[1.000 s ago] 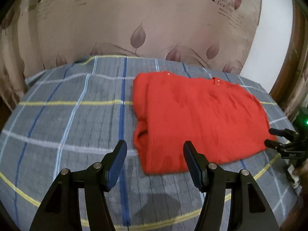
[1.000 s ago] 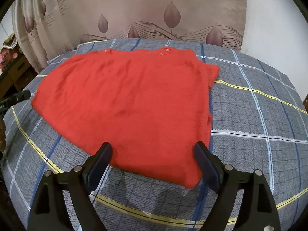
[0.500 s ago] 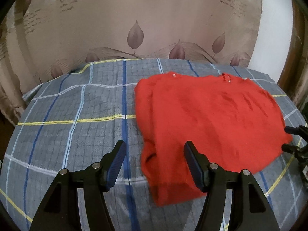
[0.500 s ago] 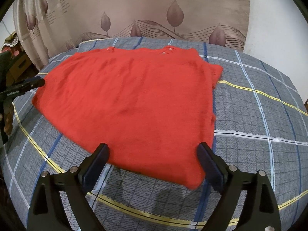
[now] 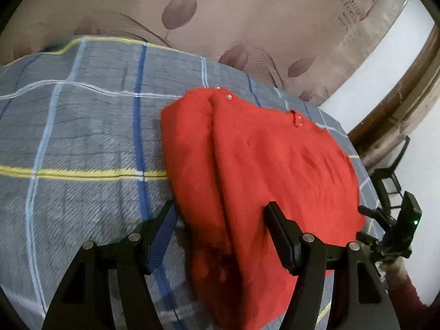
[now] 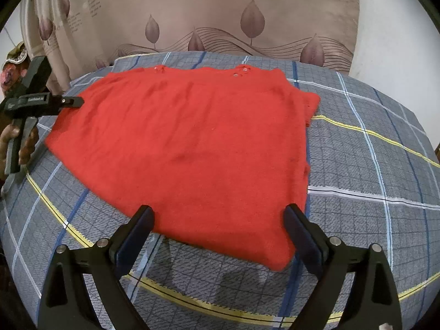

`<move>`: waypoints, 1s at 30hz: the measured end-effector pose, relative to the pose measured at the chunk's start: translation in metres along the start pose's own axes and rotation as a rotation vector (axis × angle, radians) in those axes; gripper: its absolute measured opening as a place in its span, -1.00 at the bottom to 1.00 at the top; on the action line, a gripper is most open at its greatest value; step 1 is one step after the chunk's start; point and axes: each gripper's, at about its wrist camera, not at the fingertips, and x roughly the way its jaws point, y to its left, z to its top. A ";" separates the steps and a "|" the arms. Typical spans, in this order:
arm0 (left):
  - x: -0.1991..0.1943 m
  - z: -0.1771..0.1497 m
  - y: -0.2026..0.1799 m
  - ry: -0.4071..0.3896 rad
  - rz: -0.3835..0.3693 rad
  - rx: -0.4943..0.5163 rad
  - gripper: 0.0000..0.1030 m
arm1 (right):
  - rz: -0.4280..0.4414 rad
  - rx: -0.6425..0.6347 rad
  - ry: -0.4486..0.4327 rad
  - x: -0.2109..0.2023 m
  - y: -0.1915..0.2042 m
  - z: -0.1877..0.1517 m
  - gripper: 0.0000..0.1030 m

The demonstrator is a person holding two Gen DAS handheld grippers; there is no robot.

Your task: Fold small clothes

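Red garment (image 6: 192,148) lies flat on plaid blanket (image 6: 371,181), partly folded – small buttons at far edge. Right claw (image 6: 218,236) jaws wide apart, empty; garment's near hem just ahead, btwn fingers, not gripped. Left claw (image 5: 220,233) also spread, empty, tilted view; garment's near corner (image 5: 233,261) sits btwn its fingers & ahead-right. Leaf-print curtain (image 6: 220,13) beyond – far side of blanket.

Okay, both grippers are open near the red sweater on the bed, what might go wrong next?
The left hand-held gripper straddles a doubled fold of the red sweater; closing may catch one layer only. The right hand-held gripper sits over the hem and could also pinch the plaid blanket, dragging it along.
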 end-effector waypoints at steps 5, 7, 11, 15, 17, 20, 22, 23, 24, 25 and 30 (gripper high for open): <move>0.012 0.014 0.006 0.033 -0.080 -0.022 0.29 | -0.001 -0.002 0.001 0.000 0.000 0.000 0.81; 0.016 0.021 0.013 0.038 -0.117 -0.060 0.29 | -0.001 -0.002 0.001 0.000 0.000 0.000 0.81; 0.018 0.024 0.014 0.015 -0.107 -0.035 0.14 | 0.000 -0.001 0.001 0.001 0.000 0.000 0.82; 0.025 0.026 0.008 0.013 -0.025 0.009 -0.43 | 0.011 0.008 -0.005 0.000 -0.001 0.000 0.82; 0.025 0.027 0.006 0.006 -0.017 -0.016 -0.49 | 0.012 0.019 -0.026 -0.004 -0.003 -0.001 0.82; 0.019 0.031 -0.005 -0.013 -0.003 -0.033 -0.53 | 0.031 0.063 -0.080 -0.014 -0.012 -0.001 0.85; 0.015 0.037 -0.021 -0.024 -0.004 -0.034 -0.54 | 0.090 0.127 -0.101 -0.019 -0.024 0.001 0.85; 0.013 0.041 -0.030 -0.025 -0.006 -0.033 -0.54 | 0.144 0.176 -0.112 -0.021 -0.031 0.003 0.85; 0.011 0.046 -0.041 -0.023 -0.001 -0.026 -0.54 | 0.187 0.220 -0.127 -0.022 -0.038 0.005 0.85; 0.010 0.051 -0.055 -0.020 0.004 -0.013 -0.54 | 0.231 0.265 -0.146 -0.023 -0.043 0.007 0.85; 0.011 0.070 -0.117 0.006 -0.014 0.014 -0.55 | 0.329 0.333 -0.182 -0.015 -0.049 0.021 0.85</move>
